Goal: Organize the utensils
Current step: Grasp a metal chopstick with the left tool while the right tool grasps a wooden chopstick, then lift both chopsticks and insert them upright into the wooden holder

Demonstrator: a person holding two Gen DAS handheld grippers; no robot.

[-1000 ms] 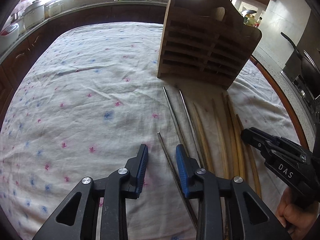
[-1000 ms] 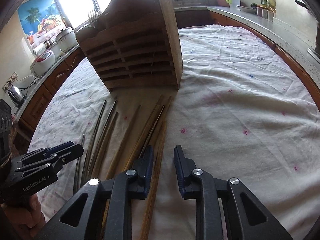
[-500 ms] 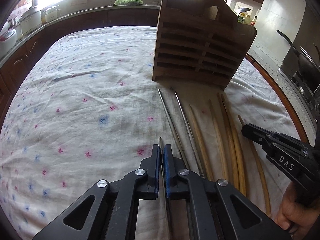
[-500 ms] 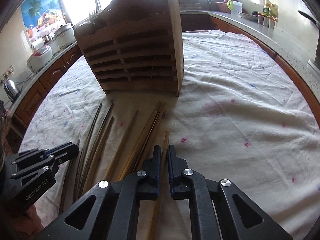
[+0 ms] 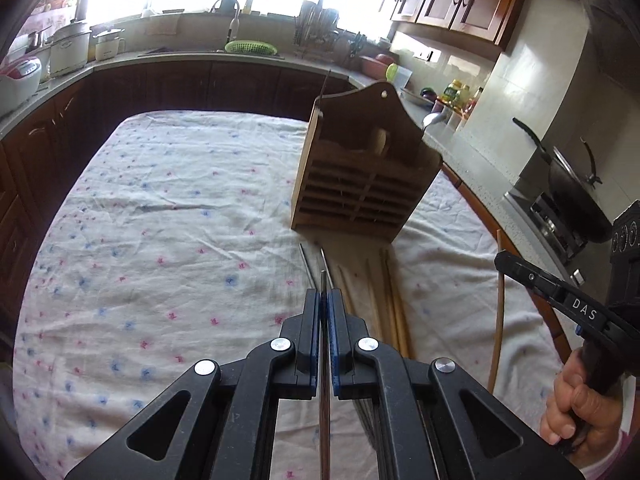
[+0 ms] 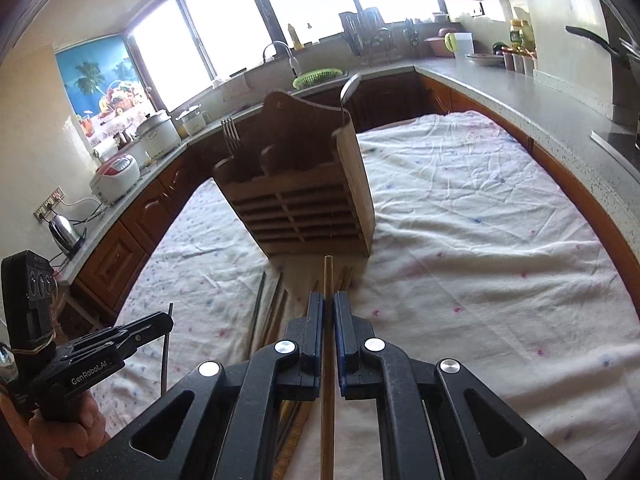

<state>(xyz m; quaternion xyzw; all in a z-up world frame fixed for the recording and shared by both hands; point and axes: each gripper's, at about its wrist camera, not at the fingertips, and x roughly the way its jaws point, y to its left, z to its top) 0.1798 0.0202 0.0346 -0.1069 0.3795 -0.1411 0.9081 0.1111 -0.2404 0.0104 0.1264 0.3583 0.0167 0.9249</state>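
I see the bench (image 5: 168, 208) under its flowered cloth, with the wooden utensil rack (image 5: 360, 176) standing upright on it. Loose chopsticks (image 5: 384, 296) lie before the rack. My left gripper (image 5: 324, 312), jaws pressed together, pinches a metal chopstick (image 5: 323, 280) above the cloth. My right gripper (image 6: 328, 316) pinches a wooden chopstick (image 6: 328, 276) likewise.

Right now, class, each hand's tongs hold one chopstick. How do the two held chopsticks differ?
The left tongs clamp a thin grey metal chopstick; the right tongs clamp a thicker brown wooden chopstick. The metal chopstick's tip barely passes the pads; the wooden chopstick's tip juts further. Both are lifted off the cloth, pointing toward the wooden holder.
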